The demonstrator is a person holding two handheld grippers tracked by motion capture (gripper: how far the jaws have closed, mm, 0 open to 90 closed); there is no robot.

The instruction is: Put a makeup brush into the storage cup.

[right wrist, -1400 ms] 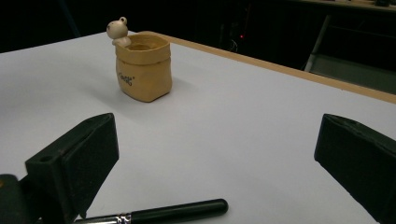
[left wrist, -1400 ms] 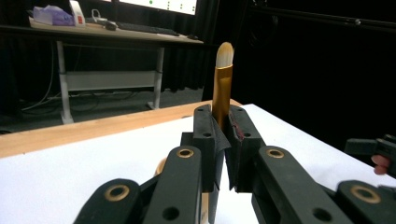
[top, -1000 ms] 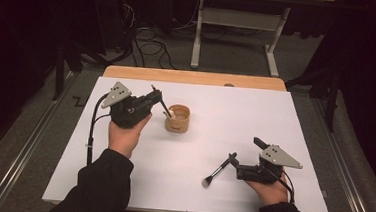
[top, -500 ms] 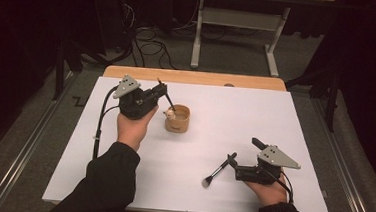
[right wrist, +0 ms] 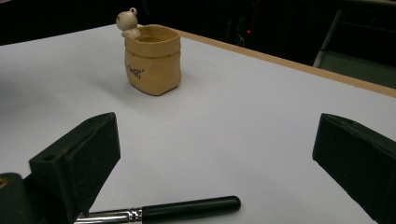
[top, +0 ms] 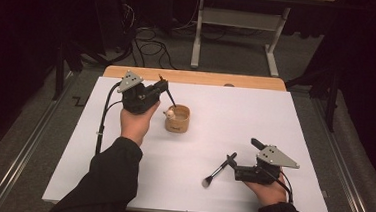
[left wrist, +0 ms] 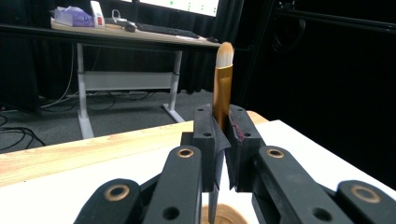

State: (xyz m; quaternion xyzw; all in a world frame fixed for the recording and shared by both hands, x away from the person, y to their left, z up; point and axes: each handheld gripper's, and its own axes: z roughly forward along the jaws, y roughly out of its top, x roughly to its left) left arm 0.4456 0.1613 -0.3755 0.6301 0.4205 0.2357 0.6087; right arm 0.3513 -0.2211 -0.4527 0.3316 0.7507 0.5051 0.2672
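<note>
1. A gold-handled brush (left wrist: 222,84) is pinched between the pressed-together jaws of the left gripper (top: 161,87), bristles up, its lower end hanging over the mouth of the tan pot (top: 177,119).
2. The pot, with a small bear figure (right wrist: 127,21) at its rim, is seen standing on the white table (top: 285,123).
3. The jaws of the right gripper (right wrist: 210,154) are spread wide; a black-handled brush (top: 218,169) is seen lying on the table between them, ungripped.

Left gripper (top: 163,88) raised at far left, fingers (left wrist: 205,135) clamped together, pointing right and tilted. Right gripper (top: 231,170) low near the front edge, fingers (right wrist: 79,158) spread wide, pointing left. Forearms enter from below.
</note>
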